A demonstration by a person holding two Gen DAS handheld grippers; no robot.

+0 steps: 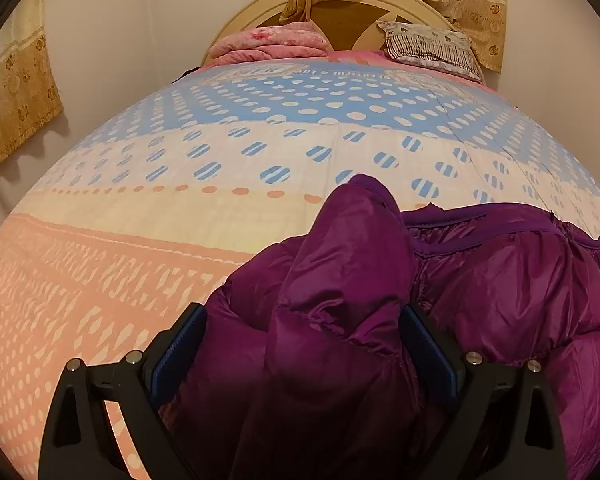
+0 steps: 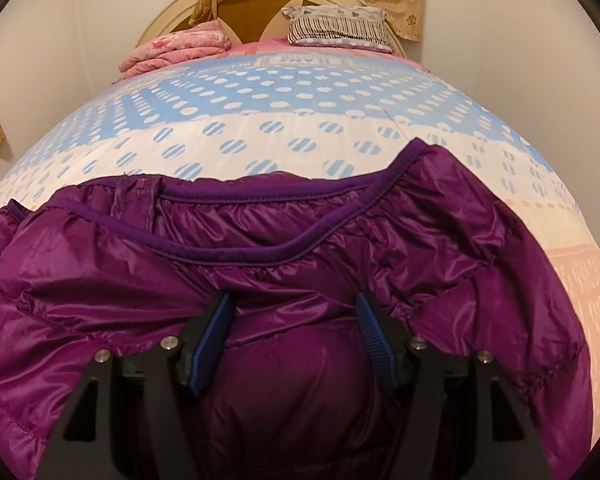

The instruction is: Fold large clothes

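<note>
A shiny purple puffer jacket lies bunched on the bed at its near end. In the left wrist view my left gripper stands open, with a raised fold of the jacket between its blue-padded fingers. In the right wrist view the jacket spreads wide, its dark purple bound edge curving across the far side. My right gripper is open too, its fingers astride a puffy bulge of the jacket. Neither pair of pads presses the fabric flat.
The bedspread has blue, white, cream and pink dotted bands. A folded pink quilt and a striped pillow lie by the round headboard. Beige curtains hang at left and behind the headboard.
</note>
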